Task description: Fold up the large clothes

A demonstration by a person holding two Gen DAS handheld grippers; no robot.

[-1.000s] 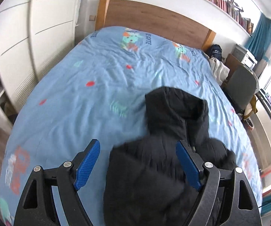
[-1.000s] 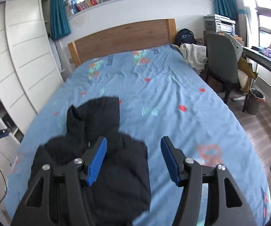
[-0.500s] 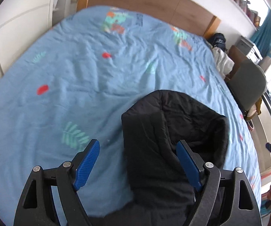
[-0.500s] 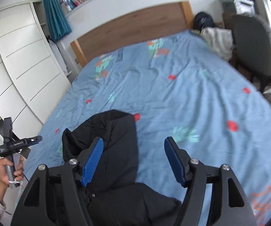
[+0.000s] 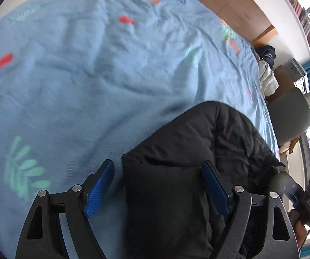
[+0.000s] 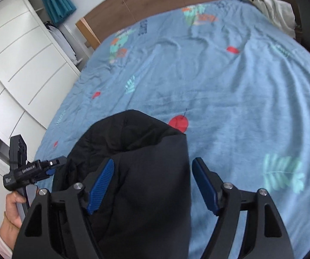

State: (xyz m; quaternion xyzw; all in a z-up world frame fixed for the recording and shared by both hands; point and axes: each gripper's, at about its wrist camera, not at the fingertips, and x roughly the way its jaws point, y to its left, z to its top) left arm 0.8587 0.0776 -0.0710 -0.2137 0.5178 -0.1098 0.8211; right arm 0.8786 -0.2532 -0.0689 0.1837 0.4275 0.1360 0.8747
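Two grippers hang over one black hooded puffer jacket [image 5: 176,172] that lies on the blue printed bedspread [image 5: 90,75], its hood toward the wooden headboard [image 6: 155,4] and its body running out of view toward the foot of the bed.

Seen from the left wrist, the left gripper [image 5: 157,185] stands wide open, one blue pad over bare bedspread and the other over the jacket, so the hood's left edge sits in the gap; nothing is pinched. Seen from the right wrist, the right gripper [image 6: 152,183] has just been opening its jaws and now stands wide too, straddling the hood's right edge with one pad over black fabric and the other over the bedspread. My reading is that each hand is lined up on its own side of the hood to take both sides together and fold it down onto the body.

How close the pads are to the fabric is hard to judge, since the lens bends everything and the black quilting swallows detail. Sleeves, hem and zip are cut off below both frames. A hand [image 6: 14,211] holding the other gripper's handle shows at the lower left edge.
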